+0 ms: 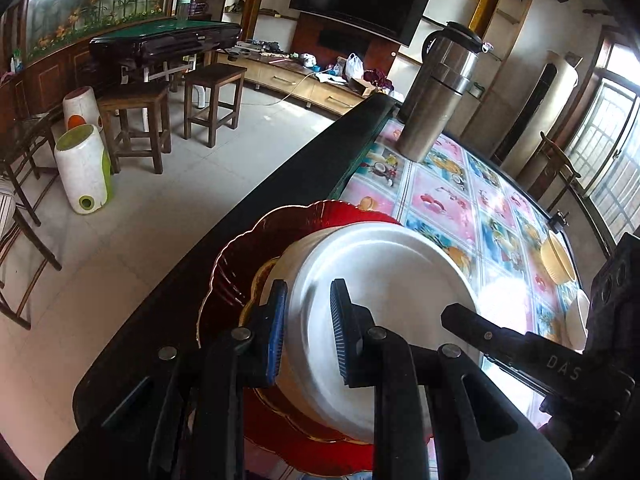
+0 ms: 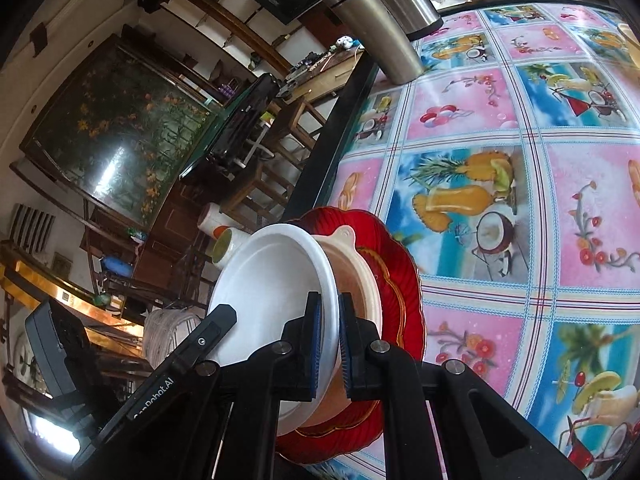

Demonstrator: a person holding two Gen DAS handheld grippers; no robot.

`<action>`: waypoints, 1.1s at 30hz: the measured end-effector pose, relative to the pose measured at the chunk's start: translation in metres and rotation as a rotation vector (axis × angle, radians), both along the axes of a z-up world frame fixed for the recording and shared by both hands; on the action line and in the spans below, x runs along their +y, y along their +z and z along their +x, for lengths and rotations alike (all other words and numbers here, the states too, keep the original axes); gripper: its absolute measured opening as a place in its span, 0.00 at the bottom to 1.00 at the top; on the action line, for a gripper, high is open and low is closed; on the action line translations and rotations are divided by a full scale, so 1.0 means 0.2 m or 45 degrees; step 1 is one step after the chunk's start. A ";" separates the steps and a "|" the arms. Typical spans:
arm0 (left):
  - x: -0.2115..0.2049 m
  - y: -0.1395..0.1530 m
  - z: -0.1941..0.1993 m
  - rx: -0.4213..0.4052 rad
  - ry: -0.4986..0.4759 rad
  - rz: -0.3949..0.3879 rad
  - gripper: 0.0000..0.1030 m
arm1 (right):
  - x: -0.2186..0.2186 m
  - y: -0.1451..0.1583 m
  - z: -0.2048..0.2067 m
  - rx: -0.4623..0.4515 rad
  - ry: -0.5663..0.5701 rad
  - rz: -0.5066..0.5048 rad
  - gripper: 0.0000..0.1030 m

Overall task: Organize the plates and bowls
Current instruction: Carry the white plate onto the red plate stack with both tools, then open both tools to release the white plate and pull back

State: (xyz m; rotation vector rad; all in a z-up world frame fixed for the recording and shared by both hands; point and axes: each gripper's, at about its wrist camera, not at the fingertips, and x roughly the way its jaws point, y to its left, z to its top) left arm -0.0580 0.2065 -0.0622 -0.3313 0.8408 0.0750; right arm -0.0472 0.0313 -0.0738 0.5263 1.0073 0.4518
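A white bowl [image 1: 384, 292] sits on a beige bowl [image 2: 352, 280], stacked on a red scalloped plate [image 1: 248, 248] at the table's left edge. My left gripper [image 1: 308, 328] is shut on the white bowl's near rim. My right gripper [image 2: 330, 344] is shut on the white bowl's rim [image 2: 280, 280] from the other side; its finger [image 1: 480, 330] shows in the left wrist view. The red plate also shows in the right wrist view [image 2: 408, 280]. A yellow bowl [image 1: 558, 256] and a white bowl [image 1: 578, 320] lie at the table's right edge.
A tall steel thermos [image 1: 436, 92] stands at the table's far left corner, also in the right wrist view [image 2: 380, 20]. The table has a fruit-print cloth [image 1: 448, 196] and a dark rim [image 1: 304, 168]. Stools [image 1: 136, 128] and white bins [image 1: 84, 168] stand on the floor left.
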 end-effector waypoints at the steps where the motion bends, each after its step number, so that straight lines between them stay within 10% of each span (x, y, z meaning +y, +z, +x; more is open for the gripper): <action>1: 0.00 -0.01 0.00 0.004 0.000 0.000 0.19 | 0.01 -0.01 0.00 0.005 0.003 -0.011 0.08; 10: 0.00 -0.02 -0.02 0.036 -0.001 0.051 0.19 | 0.04 -0.03 -0.02 -0.044 0.028 -0.098 0.14; 18: 0.03 0.09 -0.06 -0.021 0.037 0.096 0.19 | 0.00 0.05 -0.04 -0.176 -0.001 -0.124 0.46; 33: -0.48 0.24 -0.07 -0.134 -0.206 0.294 0.20 | -0.50 0.12 -0.04 -0.230 -0.222 -0.018 0.46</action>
